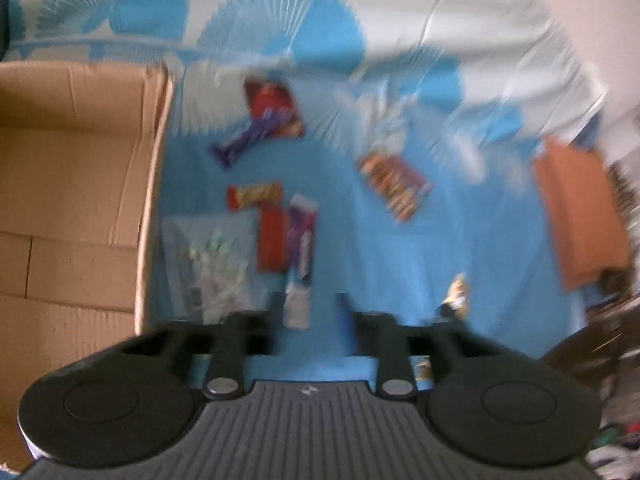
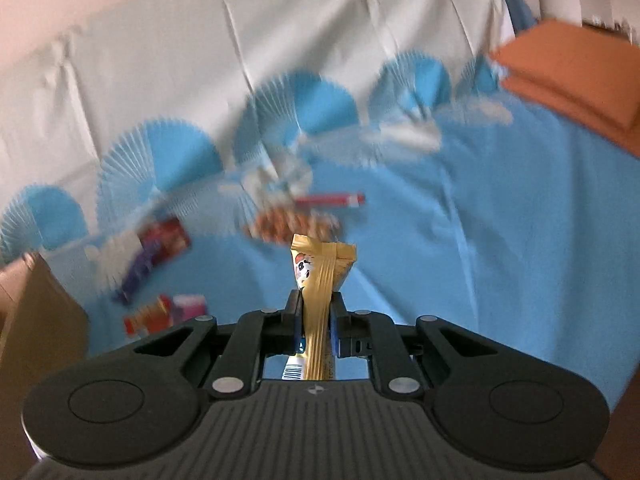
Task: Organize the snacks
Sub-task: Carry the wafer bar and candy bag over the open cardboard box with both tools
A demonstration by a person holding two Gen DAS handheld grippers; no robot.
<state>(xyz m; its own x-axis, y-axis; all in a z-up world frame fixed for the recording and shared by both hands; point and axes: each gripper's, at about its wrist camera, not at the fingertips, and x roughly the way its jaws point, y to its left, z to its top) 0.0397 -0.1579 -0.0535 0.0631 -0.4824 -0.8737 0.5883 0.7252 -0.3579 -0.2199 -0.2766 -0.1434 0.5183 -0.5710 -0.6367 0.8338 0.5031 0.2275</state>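
Both views are smeared; no wrapper print reads. Left of the snacks, the box (image 1: 76, 184) runs off the frame. The gold bar's (image 2: 320, 276) lower end hides behind the right gripper (image 2: 316, 320).

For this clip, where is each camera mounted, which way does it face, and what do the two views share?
Left wrist: on the left gripper, angled down at snacks on the blue cloth beside a cardboard box; its open fingers show.
Right wrist: on the right gripper, facing across the cloth; its fingers pinch a gold bar.
Shared: cloth, box, orange cushion, scattered snacks.
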